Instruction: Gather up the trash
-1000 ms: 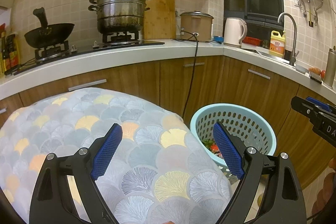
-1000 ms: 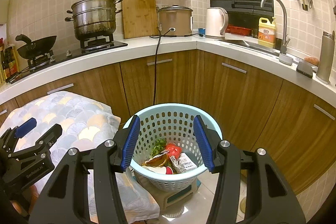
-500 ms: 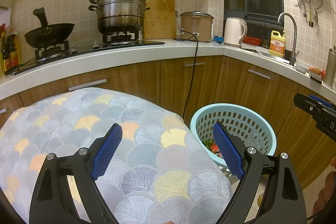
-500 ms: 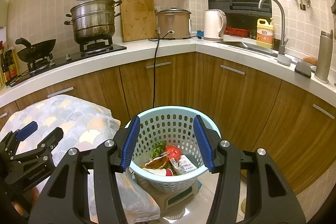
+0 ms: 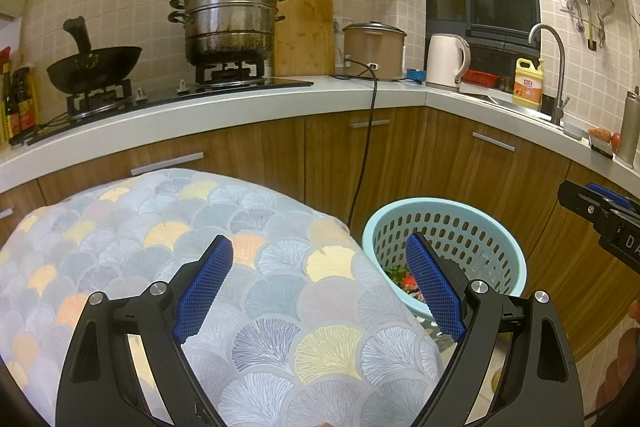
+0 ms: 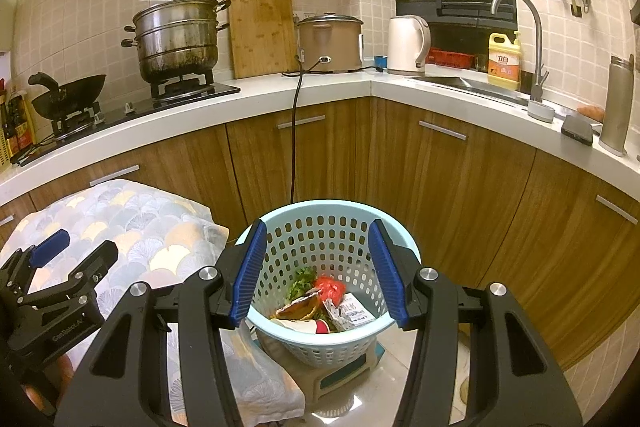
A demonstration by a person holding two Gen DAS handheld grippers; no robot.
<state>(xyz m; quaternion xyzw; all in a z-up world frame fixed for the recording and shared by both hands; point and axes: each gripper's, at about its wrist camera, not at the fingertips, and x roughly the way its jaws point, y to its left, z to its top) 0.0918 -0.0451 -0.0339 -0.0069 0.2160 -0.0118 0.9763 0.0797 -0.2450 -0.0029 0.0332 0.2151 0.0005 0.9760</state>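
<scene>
A light blue perforated basket (image 6: 326, 227) stands on a small stool on the floor and holds trash (image 6: 324, 303): greens, red scraps, a peel, a white carton. It also shows in the left wrist view (image 5: 452, 223). My right gripper (image 6: 318, 271) is open and empty, a little above and in front of the basket. My left gripper (image 5: 320, 287) is open and empty above a table with a fan-patterned cloth (image 5: 200, 227). The left gripper also shows in the right wrist view (image 6: 72, 259).
Wooden cabinets (image 6: 440, 163) curve behind the basket under a white counter with a steamer pot (image 6: 176, 39), wok (image 6: 68, 95), cutting board, rice cooker (image 6: 330, 43), kettle and sink. A black cord (image 6: 294, 131) hangs down the cabinet front.
My right gripper has risen and pulled back slightly, so the basket sits lower in its view. The left gripper has stayed still.
</scene>
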